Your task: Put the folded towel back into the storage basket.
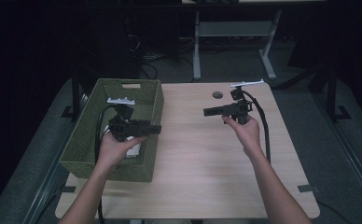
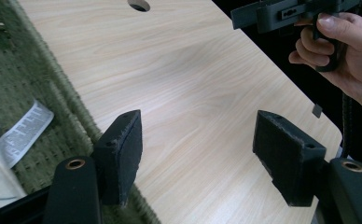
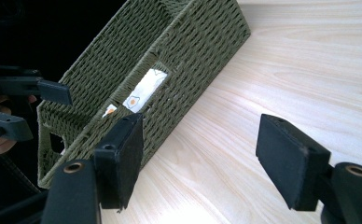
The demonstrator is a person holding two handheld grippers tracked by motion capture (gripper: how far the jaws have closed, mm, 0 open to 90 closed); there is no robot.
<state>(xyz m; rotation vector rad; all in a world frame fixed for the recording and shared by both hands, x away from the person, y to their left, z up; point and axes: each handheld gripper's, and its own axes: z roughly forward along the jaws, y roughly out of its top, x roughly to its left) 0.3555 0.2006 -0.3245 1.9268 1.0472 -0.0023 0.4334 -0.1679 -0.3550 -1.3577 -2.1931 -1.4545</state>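
A green woven basket [image 1: 83, 140] stands on the left part of the light wood table [image 1: 198, 158]. Inside it lies a white cloth [image 1: 133, 148] with a printed label [image 2: 25, 130]; the cloth's orange print shows through the basket's handle slot [image 3: 144, 91]. My left gripper [image 1: 158, 128] hovers over the basket's right rim [image 2: 53, 88], pointing right, with its jaws wide apart and nothing between them [image 2: 198, 116]. My right gripper [image 1: 207, 112] is held above the table's far middle, pointing left toward the basket [image 3: 193, 42]. It is open and empty too [image 3: 200, 119].
A round cable hole [image 1: 217, 94] sits near the table's far edge. Bare wood lies between the two grippers. Beyond the table stand a white desk frame [image 1: 235, 32] and dark floor with cables. A small grey tape piece [image 1: 306, 188] marks the near right corner.
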